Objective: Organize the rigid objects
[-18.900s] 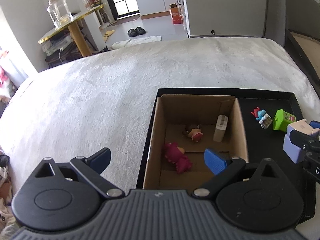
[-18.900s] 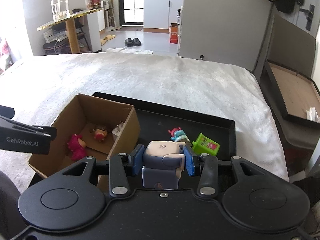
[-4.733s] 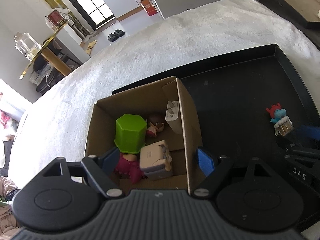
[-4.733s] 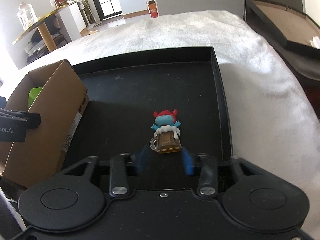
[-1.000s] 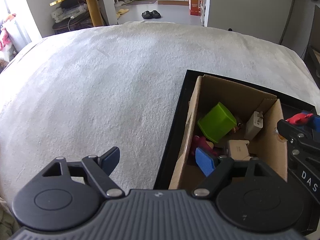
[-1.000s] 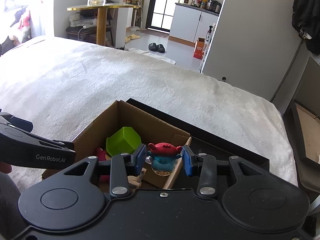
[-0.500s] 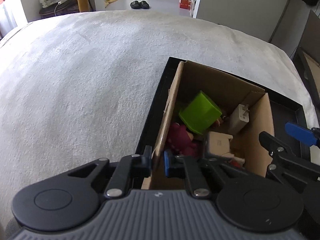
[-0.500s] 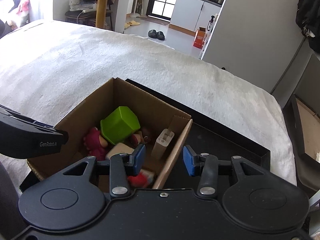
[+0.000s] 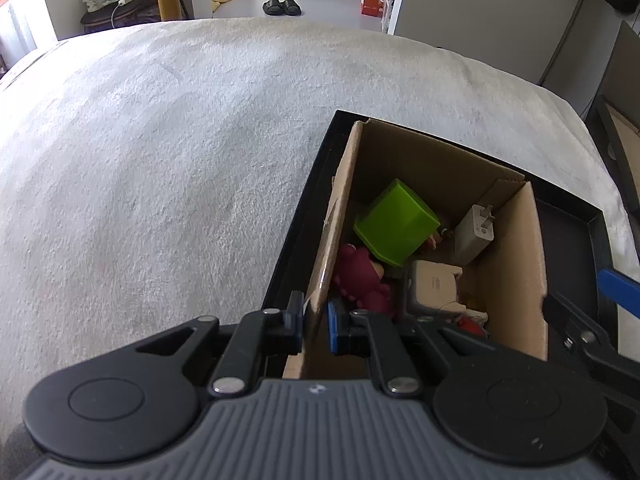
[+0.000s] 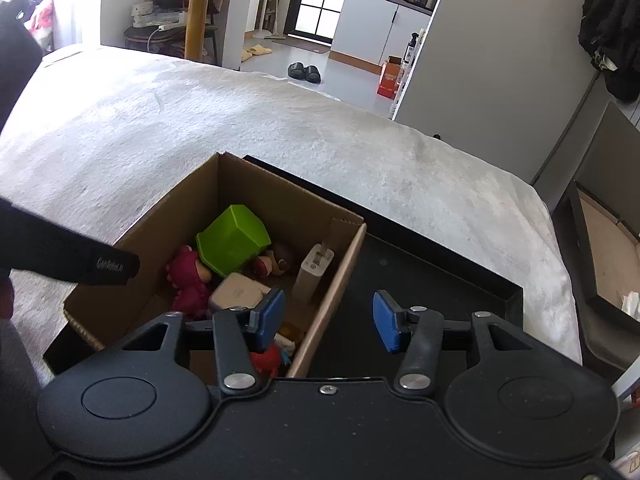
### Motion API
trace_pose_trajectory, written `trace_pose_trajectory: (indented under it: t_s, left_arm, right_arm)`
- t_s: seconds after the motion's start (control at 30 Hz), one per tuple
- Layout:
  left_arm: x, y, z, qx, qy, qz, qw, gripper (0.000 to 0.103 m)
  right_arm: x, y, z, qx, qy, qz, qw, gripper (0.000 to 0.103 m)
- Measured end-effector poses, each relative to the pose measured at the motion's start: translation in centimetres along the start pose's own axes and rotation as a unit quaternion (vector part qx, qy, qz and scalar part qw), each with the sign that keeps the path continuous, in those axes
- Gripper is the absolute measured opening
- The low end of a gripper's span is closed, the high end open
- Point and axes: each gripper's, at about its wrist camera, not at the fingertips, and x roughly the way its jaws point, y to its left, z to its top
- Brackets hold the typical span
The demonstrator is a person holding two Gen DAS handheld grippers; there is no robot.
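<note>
A cardboard box [image 9: 516,268] [image 10: 180,208] stands at the left end of a black tray [image 9: 576,232] [image 10: 432,272] on a white bed. In it lie a green block [image 9: 394,222] [image 10: 232,240], a pink plush figure [image 9: 360,276] [image 10: 186,276], a beige-lilac toy [image 9: 434,284] [image 10: 236,292], a white charger [image 9: 474,232] [image 10: 314,272], a small brown figure [image 10: 276,264] and a red-blue figure [image 10: 270,358]. My left gripper [image 9: 314,322] is shut on the box's left wall. My right gripper [image 10: 328,320] is open and empty, astride the box's right wall.
The white bed cover [image 9: 160,152] spreads left and beyond the tray. A gold side table [image 10: 200,4], slippers [image 10: 304,72] and cabinets stand on the floor past the bed. A flat framed board [image 10: 608,248] lies off the bed's right side.
My right gripper has opened wider and dropped lower beside the box's right wall; the red-blue figure it let go lies in the box. My left gripper stays clamped on the box wall.
</note>
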Motion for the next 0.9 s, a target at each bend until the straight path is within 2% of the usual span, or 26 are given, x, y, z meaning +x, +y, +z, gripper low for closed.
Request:
trace_pose_trajectory:
  t_s: [0.13, 0.37, 0.43, 0.47, 0.57, 0.63, 0.9]
  left_arm:
    - [-0.2, 0.1, 0.4, -0.006, 0.012, -0.003, 0.9999, 0.013]
    - [-2.6, 0.0, 0.5, 0.011, -0.004, 0.014, 0.9998, 0.023]
    - [-3.3, 0.0, 0.3, 0.009, -0.007, 0.015, 0.9998, 0.035]
    - [-3.6, 0.0, 0.2, 0.01, -0.009, 0.015, 0.9998, 0.038]
    - [-4.7, 0.0, -0.2, 0.015, -0.017, 0.021, 0.9995, 0.051]
    - [-5.4, 0.0, -0.4, 0.021, -0.021, 0.025, 0.9993, 0.063]
    - [-8.7, -0.8, -1.0, 0.032, -0.043, 0.023, 0.9983, 0.081]
  right_arm:
    - [-0.7, -0.5, -0.6, 0.012, 0.002, -0.001, 1.0, 0.05]
    - [-2.1, -1.7, -0.7, 0.044, 0.0, 0.0, 0.999, 0.05]
    - [-2.6, -2.0, -0.7, 0.053, -0.004, -0.001, 0.999, 0.05]
    - [-2.9, -2.1, -0.7, 0.056, -0.006, -0.002, 0.998, 0.05]
    - [-3.9, -2.3, -0.9, 0.067, -0.015, -0.006, 0.998, 0.057]
    - [-4.5, -2.6, -1.1, 0.075, -0.021, -0.008, 0.997, 0.058]
    - [-7.2, -4.4, -2.0, 0.11, -0.044, -0.014, 0.993, 0.07]
